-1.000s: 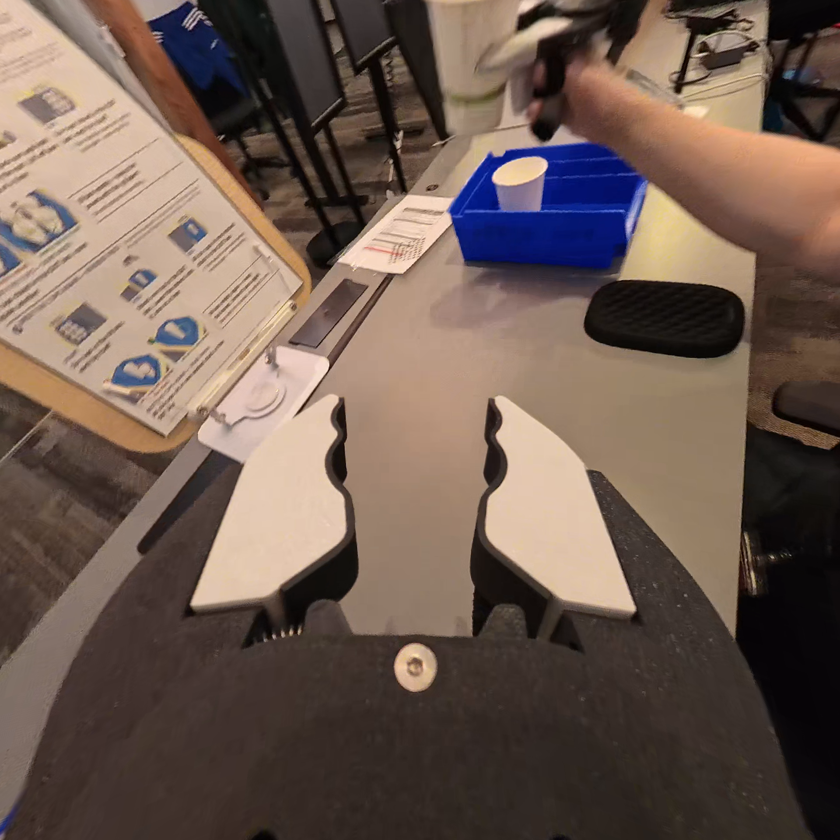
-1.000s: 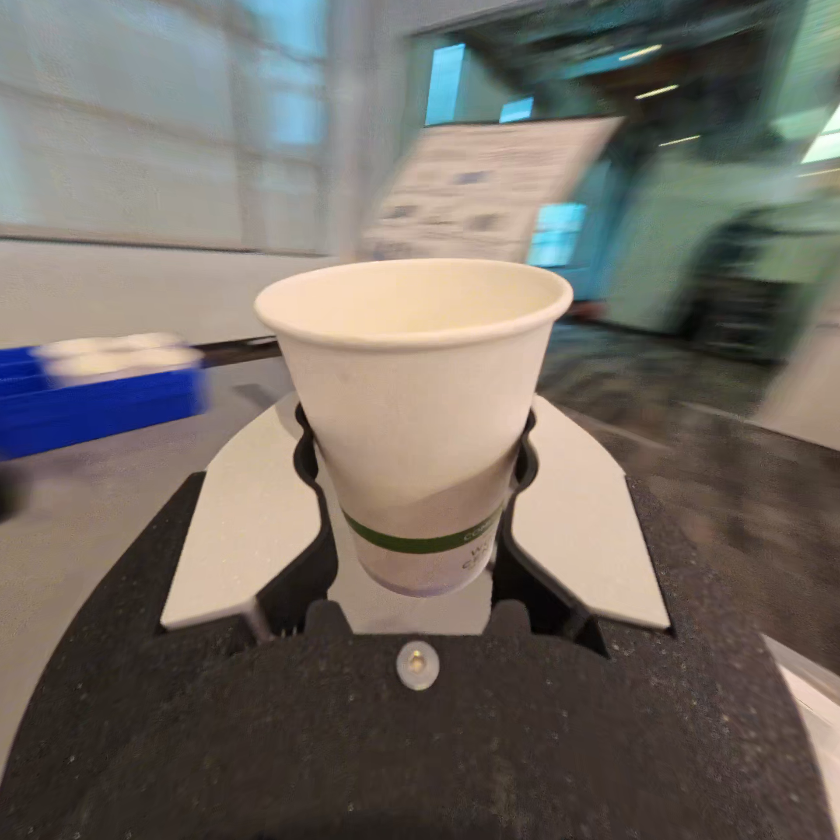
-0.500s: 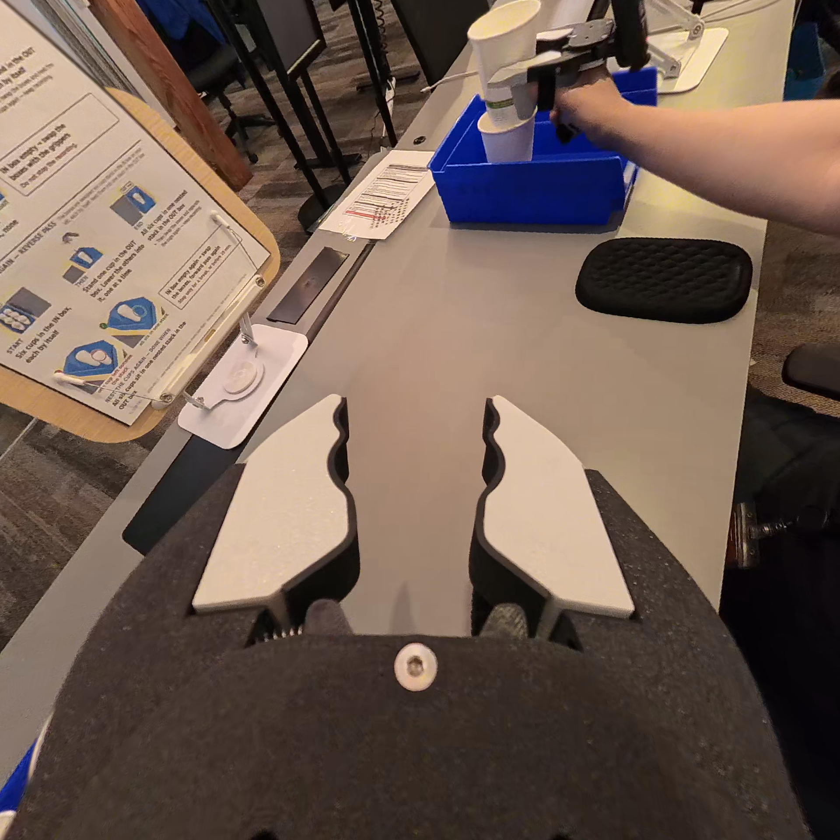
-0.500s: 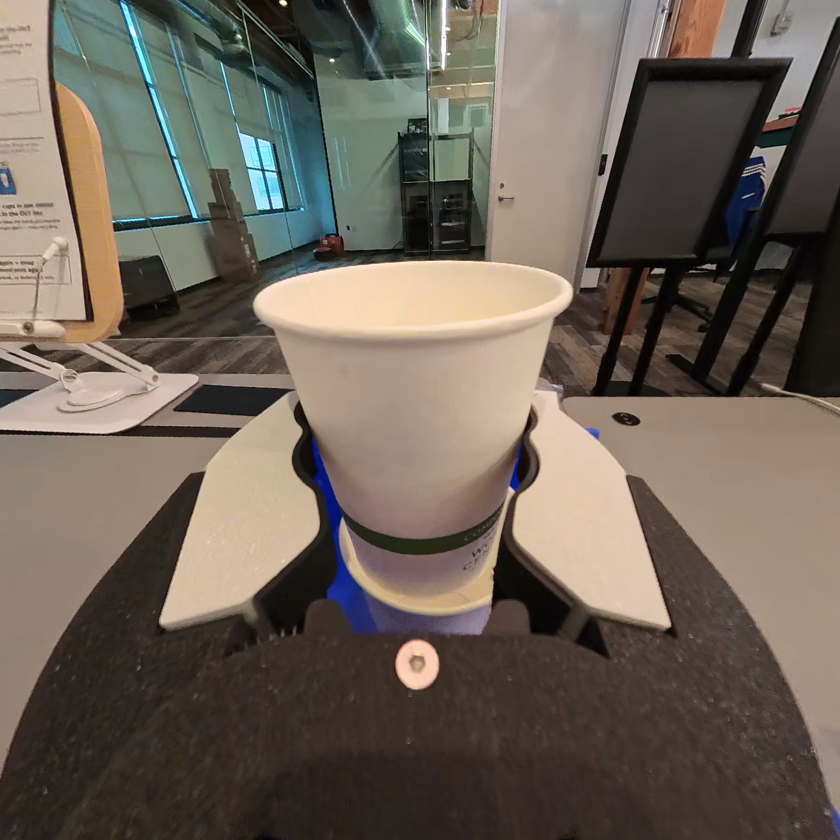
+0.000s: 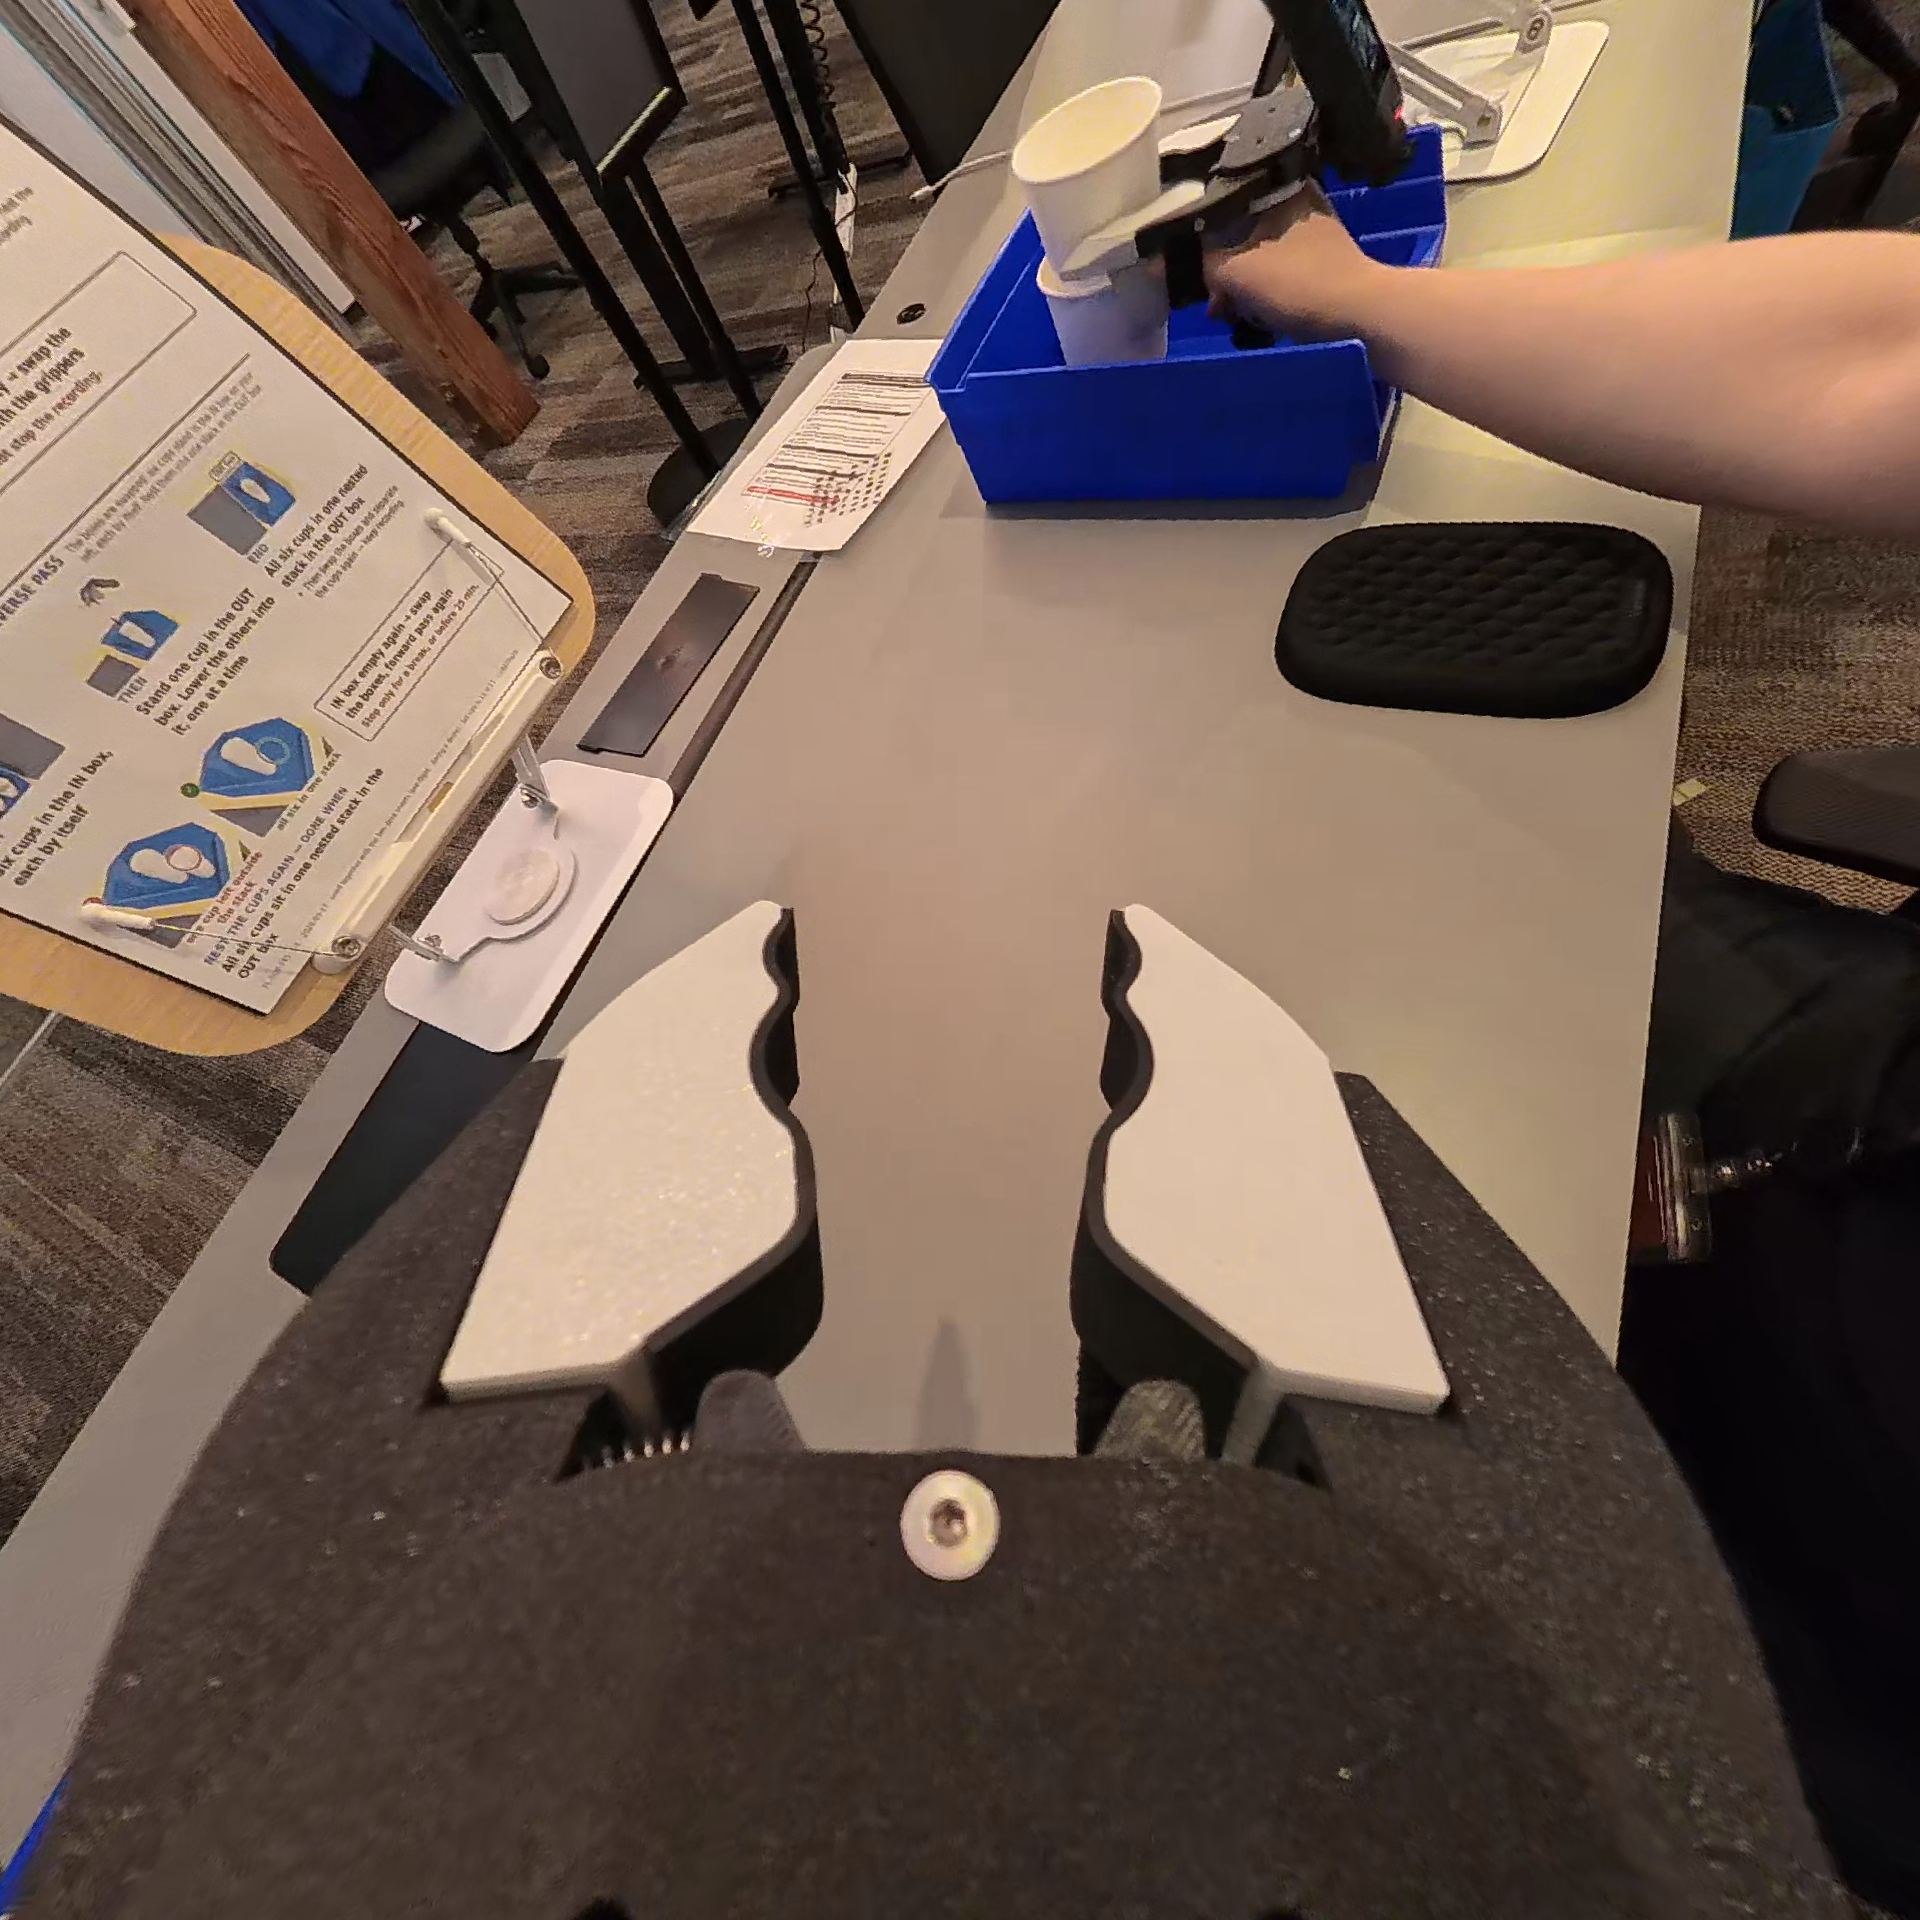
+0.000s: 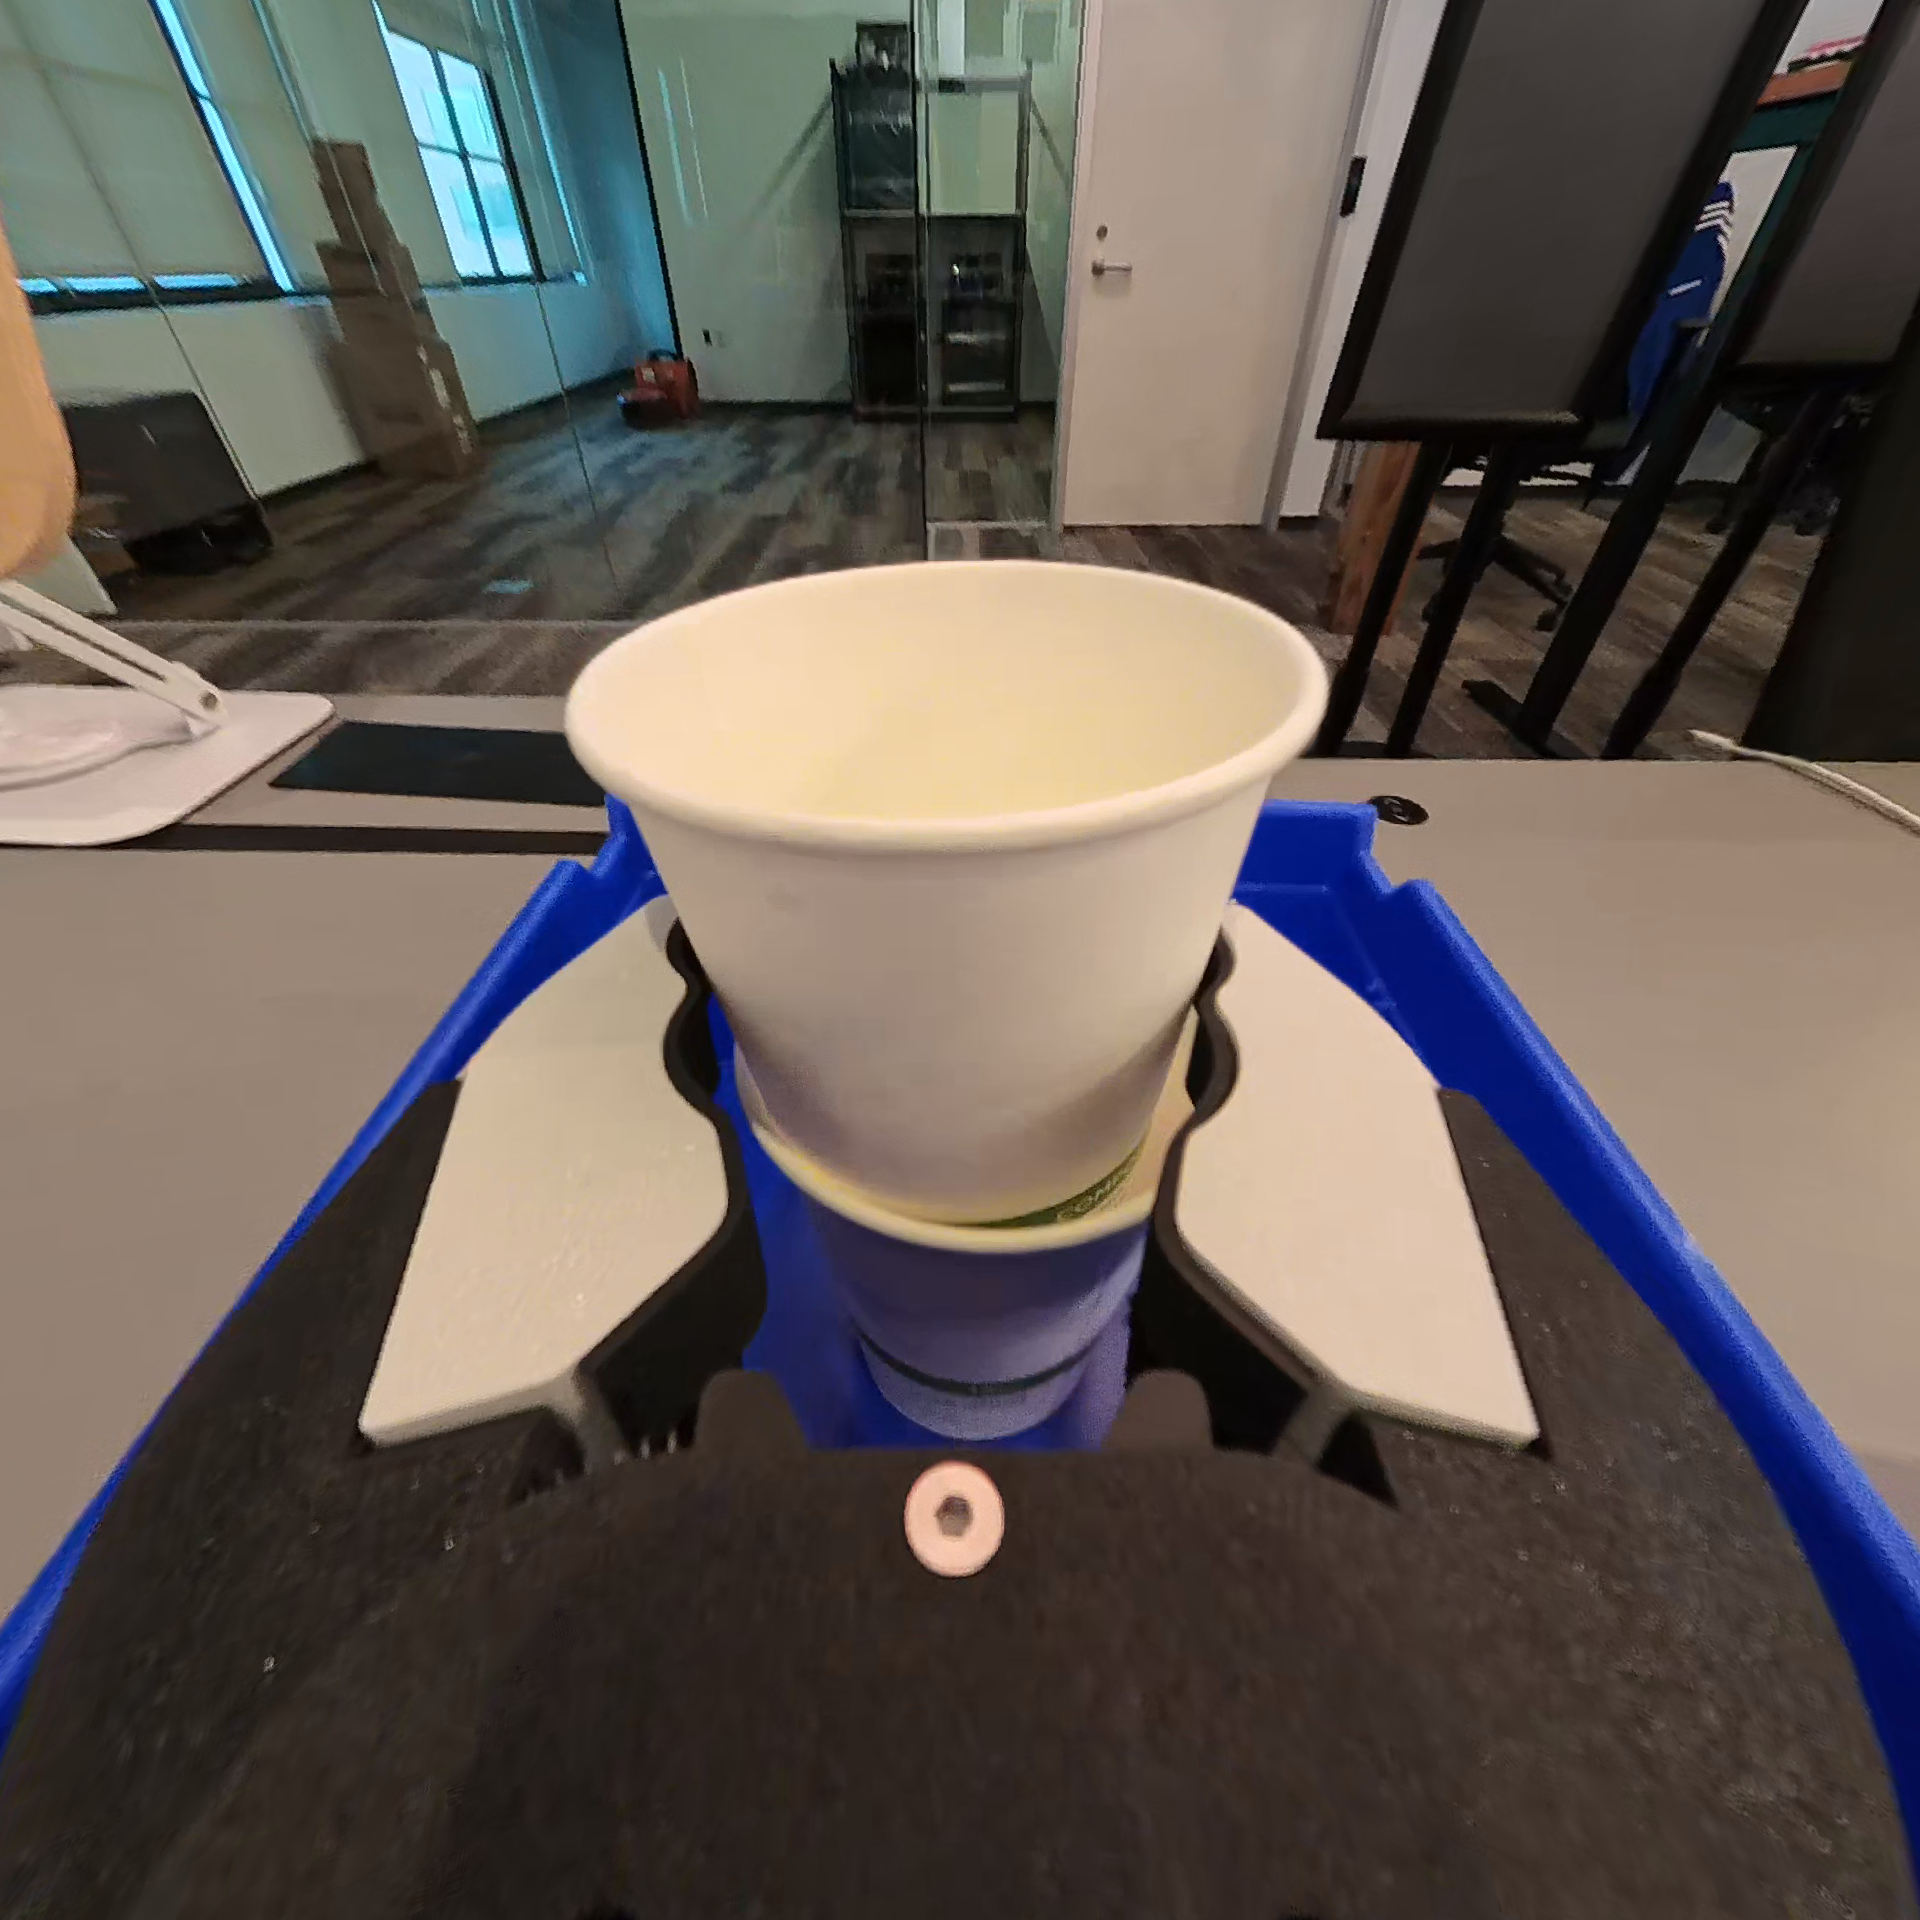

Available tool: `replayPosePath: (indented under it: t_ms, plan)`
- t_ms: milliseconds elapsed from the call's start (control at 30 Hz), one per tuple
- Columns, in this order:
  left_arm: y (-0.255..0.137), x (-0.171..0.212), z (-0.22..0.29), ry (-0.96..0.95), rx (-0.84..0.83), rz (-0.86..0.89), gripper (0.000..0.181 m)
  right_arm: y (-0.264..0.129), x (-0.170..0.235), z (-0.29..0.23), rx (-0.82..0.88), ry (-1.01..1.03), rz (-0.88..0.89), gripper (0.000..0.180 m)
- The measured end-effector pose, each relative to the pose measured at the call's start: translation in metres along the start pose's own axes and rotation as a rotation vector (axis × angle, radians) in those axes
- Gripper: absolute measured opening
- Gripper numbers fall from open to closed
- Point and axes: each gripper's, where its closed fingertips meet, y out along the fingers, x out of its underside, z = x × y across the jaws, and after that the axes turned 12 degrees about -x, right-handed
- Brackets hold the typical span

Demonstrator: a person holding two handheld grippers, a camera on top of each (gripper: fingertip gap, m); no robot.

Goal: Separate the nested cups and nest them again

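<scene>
At the far end of the grey tabletop (image 5: 1039,748), toward its left edge: one blue bin (image 6: 1475,997), open-topped, holding one white paper cup (image 6: 987,1320) standing upright. Right gripper (image 6: 951,1018): fingers clamped on the lower wall of a second white paper cup with a green band (image 6: 945,935), whose base sits partly inside the mouth of the standing cup, tilted slightly and not seated to full depth. Left gripper (image 5: 948,1023): fingers apart, holding nothing, poised over the near end of the tabletop, well apart from the bin. Also on the tabletop: black ridged pad (image 5: 1475,618) near the right edge; printed sheet (image 5: 831,457) just beside the bin; stand with an instruction board (image 5: 208,623) off the left edge. Step in hand, judged: re-nesting. Next move calls for lowering the held cup squarely until seated, then parting the fingers without dragging the pair over.
</scene>
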Motion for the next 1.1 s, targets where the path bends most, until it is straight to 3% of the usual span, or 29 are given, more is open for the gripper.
replayPosePath:
  t_ms: [200, 400, 567, 700, 933, 1100]
  plan:
    - [0.003, -0.003, 0.005, 0.015, 0.012, -0.002, 0.056, -0.002, 0.016, 0.001, 0.043, -0.04, -0.11, 0.089]
    - [0.002, -0.006, 0.008, 0.017, 0.015, 0.002, 0.057, -0.007, 0.003, -0.004, 0.058, -0.151, -0.129, 0.094]
    - [-0.003, -0.003, 0.005, 0.01, 0.004, 0.002, 0.057, -0.011, 0.011, -0.005, 0.037, -0.131, -0.231, 0.112]
    - [-0.009, 0.002, 0.0, 0.006, -0.012, 0.001, 0.057, -0.022, 0.002, -0.007, 0.021, -0.105, -0.214, 0.12]
    - [-0.026, 0.025, -0.03, 0.014, -0.112, -0.069, 0.058, -0.053, -0.085, -0.019, 0.024, -0.121, -0.034, 0.121]
    - [-0.061, 0.088, -0.107, 0.017, -0.334, -0.287, 0.058, -0.07, -0.152, -0.071, -0.093, -0.198, 0.097, 0.116]
